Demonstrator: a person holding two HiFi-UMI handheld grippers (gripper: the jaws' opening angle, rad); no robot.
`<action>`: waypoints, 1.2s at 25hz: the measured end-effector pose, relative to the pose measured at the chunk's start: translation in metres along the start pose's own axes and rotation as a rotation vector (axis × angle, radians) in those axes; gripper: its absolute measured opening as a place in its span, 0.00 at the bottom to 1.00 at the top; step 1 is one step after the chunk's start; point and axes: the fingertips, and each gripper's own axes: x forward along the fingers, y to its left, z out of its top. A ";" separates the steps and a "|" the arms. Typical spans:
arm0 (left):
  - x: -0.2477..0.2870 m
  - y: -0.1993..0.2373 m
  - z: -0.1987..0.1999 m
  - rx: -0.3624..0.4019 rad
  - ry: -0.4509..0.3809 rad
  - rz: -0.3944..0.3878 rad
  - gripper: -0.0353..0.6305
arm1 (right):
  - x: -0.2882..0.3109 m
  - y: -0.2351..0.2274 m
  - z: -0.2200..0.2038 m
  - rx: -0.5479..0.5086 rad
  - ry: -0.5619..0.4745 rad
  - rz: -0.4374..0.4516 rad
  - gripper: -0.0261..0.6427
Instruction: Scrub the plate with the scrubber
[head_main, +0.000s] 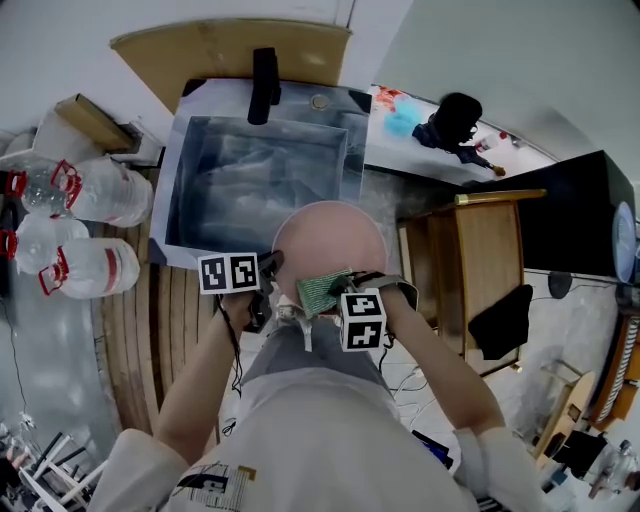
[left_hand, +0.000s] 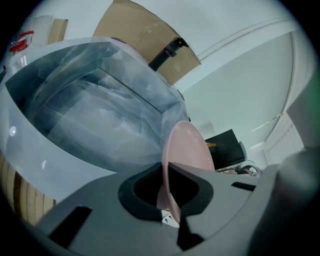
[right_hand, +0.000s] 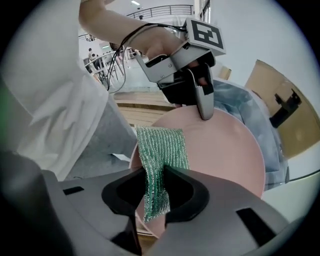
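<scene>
I hold a round pink plate (head_main: 328, 238) over the near edge of the sink (head_main: 200, 150). My left gripper (head_main: 270, 268) is shut on the plate's left rim. In the left gripper view the plate (left_hand: 187, 147) stands edge-on between the jaws of the left gripper (left_hand: 167, 192). A green mesh scrubber (head_main: 322, 293) is pinched in my right gripper (head_main: 338, 298) at the plate's near edge. In the right gripper view the scrubber (right_hand: 162, 150) lies flat on the plate's face (right_hand: 225, 150), clamped by the right gripper (right_hand: 162, 192). The left gripper (right_hand: 205, 112) shows there biting the far rim.
The sink is lined with a clear plastic sheet (left_hand: 90, 110), and a black faucet (head_main: 264, 85) stands behind it. Large water bottles (head_main: 90, 270) lie at the left. A wooden cabinet (head_main: 485, 275) stands at the right. A wooden slat floor (head_main: 165, 330) runs underfoot.
</scene>
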 end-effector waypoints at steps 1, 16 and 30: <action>0.000 0.000 0.000 0.002 0.001 0.000 0.11 | -0.002 0.003 -0.005 0.013 0.011 0.015 0.23; -0.006 -0.001 -0.008 0.023 0.008 0.022 0.11 | -0.044 -0.097 -0.035 0.460 -0.152 -0.410 0.23; -0.065 -0.023 0.016 0.212 -0.123 0.107 0.33 | -0.152 -0.111 -0.029 0.831 -0.650 -0.548 0.21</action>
